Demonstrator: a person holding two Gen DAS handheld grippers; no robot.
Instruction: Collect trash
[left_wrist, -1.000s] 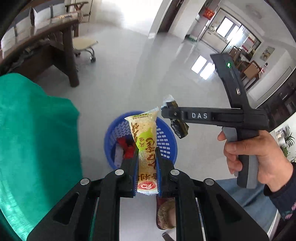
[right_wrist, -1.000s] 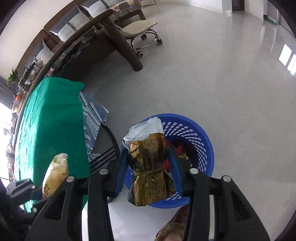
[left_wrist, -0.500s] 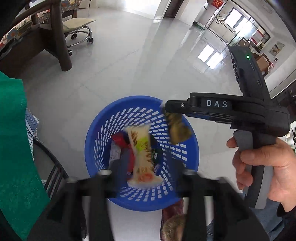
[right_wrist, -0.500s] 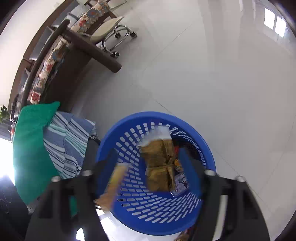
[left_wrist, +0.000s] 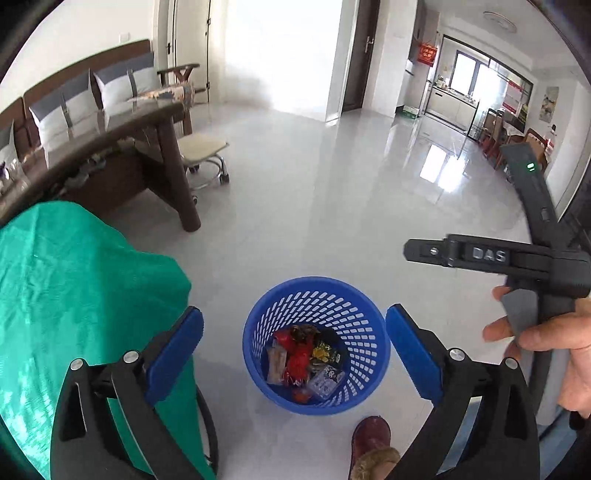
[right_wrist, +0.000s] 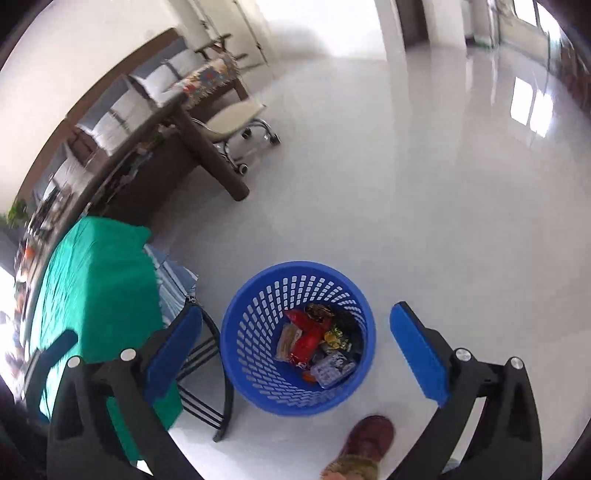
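One blue basket (left_wrist: 373, 350) stands on the white floor, with a heap of wrappers (left_wrist: 303, 362) inside, too jumbled to count. Two grippers hang above it. The left gripper (left_wrist: 293, 350) and right gripper (right_wrist: 295, 347) are both opening wide, with nothing between the fingers. One shoe (right_wrist: 369, 439) is cut off at the near edge. Only the left view shows a hand (left_wrist: 546, 343). Only the right view shows the striped cloth (right_wrist: 173, 284) by the green cloth (right_wrist: 96, 280).
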